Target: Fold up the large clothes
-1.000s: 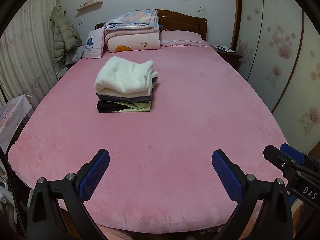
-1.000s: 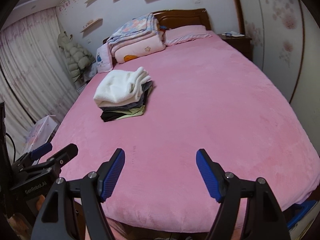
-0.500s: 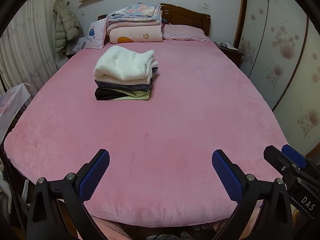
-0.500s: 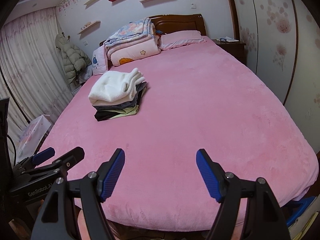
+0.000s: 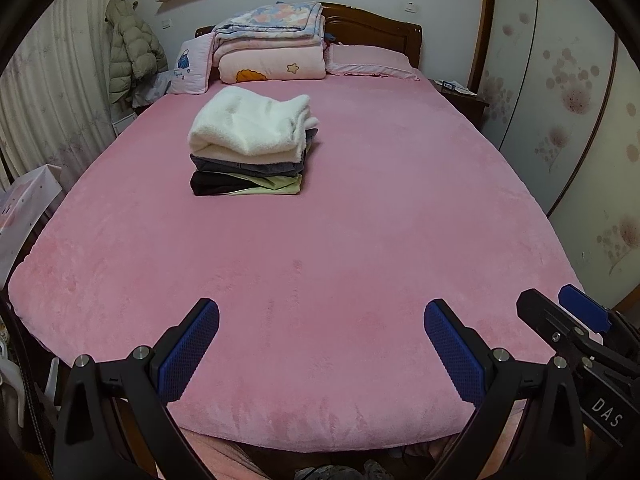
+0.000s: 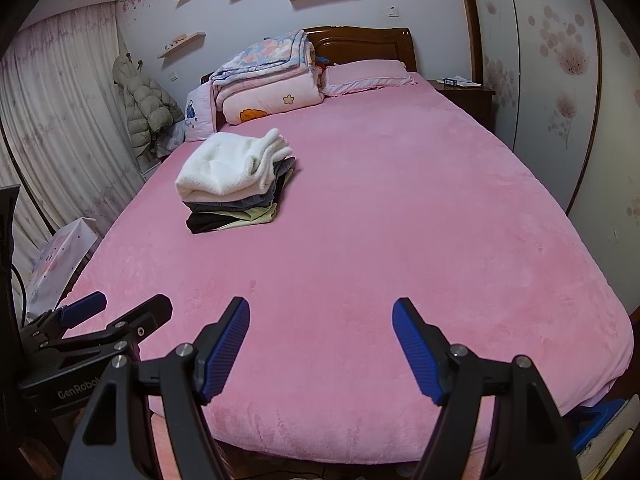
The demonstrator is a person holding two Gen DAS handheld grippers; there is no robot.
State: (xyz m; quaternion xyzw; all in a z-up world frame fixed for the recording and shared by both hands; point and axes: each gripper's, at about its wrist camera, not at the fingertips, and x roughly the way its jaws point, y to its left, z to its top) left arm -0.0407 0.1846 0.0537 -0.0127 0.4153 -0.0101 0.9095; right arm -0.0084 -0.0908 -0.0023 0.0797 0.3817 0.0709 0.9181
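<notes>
A stack of folded clothes [image 5: 250,146] lies on the pink bed [image 5: 340,240], left of centre: a white fleece on top, grey, black and pale green pieces under it. It also shows in the right wrist view [image 6: 234,184]. My left gripper [image 5: 320,320] is open and empty above the bed's foot end, far from the stack. My right gripper [image 6: 320,320] is open and empty, also at the foot end. In the left wrist view the right gripper [image 5: 568,320] shows at the lower right. In the right wrist view the left gripper [image 6: 116,314] shows at the lower left.
Folded quilts [image 5: 272,50] and pillows [image 5: 370,62] lie at the headboard. A nightstand [image 5: 460,98] stands at the right, wardrobe doors [image 5: 560,80] beyond it. A puffer jacket [image 5: 132,50] hangs at the left by curtains. A white box [image 5: 24,208] stands left of the bed.
Both grippers have drawn back and risen slightly from the bed, so more of its foot edge shows. The jaws stay open. The stack has not moved.
</notes>
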